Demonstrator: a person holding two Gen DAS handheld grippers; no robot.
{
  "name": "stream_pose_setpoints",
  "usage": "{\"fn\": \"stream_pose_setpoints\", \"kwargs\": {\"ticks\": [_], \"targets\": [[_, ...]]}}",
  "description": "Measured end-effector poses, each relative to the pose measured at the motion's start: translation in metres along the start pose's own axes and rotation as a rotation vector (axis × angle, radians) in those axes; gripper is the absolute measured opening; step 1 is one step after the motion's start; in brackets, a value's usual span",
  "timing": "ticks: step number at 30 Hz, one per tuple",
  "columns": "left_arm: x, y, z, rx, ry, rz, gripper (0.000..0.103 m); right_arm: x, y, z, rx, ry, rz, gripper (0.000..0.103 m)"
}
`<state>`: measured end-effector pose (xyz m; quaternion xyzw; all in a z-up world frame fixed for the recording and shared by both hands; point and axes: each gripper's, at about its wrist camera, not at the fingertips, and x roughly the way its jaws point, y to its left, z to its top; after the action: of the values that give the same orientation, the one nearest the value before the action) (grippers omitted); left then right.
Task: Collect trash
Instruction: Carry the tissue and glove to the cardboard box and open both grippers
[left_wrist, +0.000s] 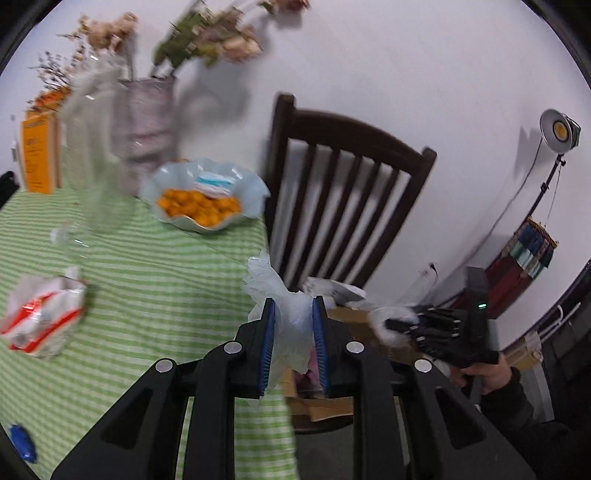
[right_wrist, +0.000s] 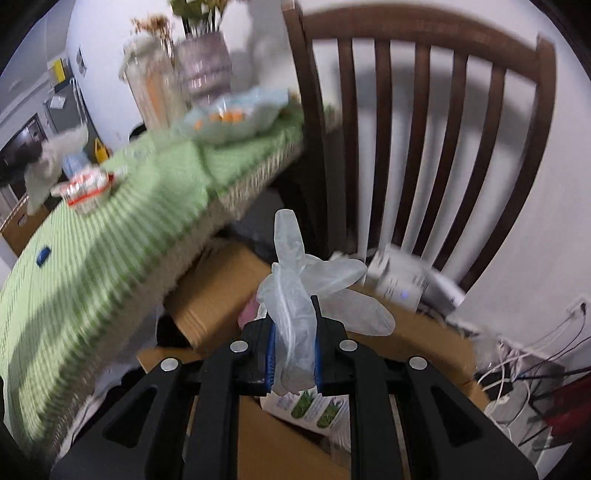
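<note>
both tools clenched: left tool (left_wrist: 293, 343) grasping a crumpled clear plastic bag (left_wrist: 284, 295) off the worktop (left_wrist: 147, 280) edge, right tool (right_wrist: 293, 343) grasping a disposable glove (right_wrist: 295, 295) above the cardboard box (right_wrist: 221, 291). step judged: carrying trash to box; next, lower and release.

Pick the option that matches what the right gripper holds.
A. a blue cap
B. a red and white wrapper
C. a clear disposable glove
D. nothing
C: the right gripper is clamped on a thin see-through glove, whose fingers fan out above the pads.
</note>
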<state>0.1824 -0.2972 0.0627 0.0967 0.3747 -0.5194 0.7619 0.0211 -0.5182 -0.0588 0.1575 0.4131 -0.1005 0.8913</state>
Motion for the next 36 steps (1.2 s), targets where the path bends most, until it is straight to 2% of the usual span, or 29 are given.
{"fn": "stream_pose_setpoints", "kwargs": {"ticks": [5, 6, 7, 8, 9, 12, 20, 24, 27, 29, 32, 36], "targets": [[0.037, -0.023, -0.003, 0.03, 0.076, -0.033, 0.018, 0.041, -0.013, -0.018, 0.005, 0.187, -0.016, 0.017], [0.046, -0.027, -0.004, 0.034, 0.097, -0.037, 0.018, 0.045, -0.014, -0.02, 0.006, 0.212, -0.018, 0.023], [0.057, -0.031, -0.006, 0.036, 0.122, -0.044, 0.018, 0.052, -0.017, -0.025, 0.011, 0.243, -0.025, 0.042], [0.067, -0.037, -0.009, 0.044, 0.146, -0.05, 0.018, 0.055, -0.021, -0.027, 0.02, 0.255, -0.033, 0.056], [0.076, -0.041, -0.011, 0.048, 0.163, -0.054, 0.018, 0.055, -0.025, -0.029, 0.039, 0.242, -0.047, 0.073], [0.101, -0.054, -0.015, 0.05, 0.209, -0.083, 0.018, 0.046, -0.036, -0.031, 0.086, 0.186, -0.037, 0.073], [0.178, -0.086, -0.029, 0.032, 0.336, -0.16, 0.018, -0.003, -0.081, -0.029, 0.273, -0.027, -0.029, 0.073], [0.218, -0.091, -0.042, -0.002, 0.422, -0.181, 0.018, -0.013, -0.1, -0.039, 0.346, -0.076, -0.022, 0.073], [0.236, -0.096, -0.047, -0.012, 0.439, -0.177, 0.022, -0.015, -0.109, -0.049, 0.38, -0.076, -0.026, 0.073], [0.248, -0.101, -0.05, -0.002, 0.448, -0.171, 0.044, -0.014, -0.112, -0.055, 0.396, -0.065, -0.026, 0.073], [0.261, -0.105, -0.049, 0.005, 0.459, -0.159, 0.061, -0.01, -0.11, -0.061, 0.375, -0.039, -0.028, 0.073], [0.261, -0.107, -0.042, -0.007, 0.454, -0.16, 0.061, -0.01, -0.106, -0.062, 0.347, -0.031, -0.041, 0.073]]}}
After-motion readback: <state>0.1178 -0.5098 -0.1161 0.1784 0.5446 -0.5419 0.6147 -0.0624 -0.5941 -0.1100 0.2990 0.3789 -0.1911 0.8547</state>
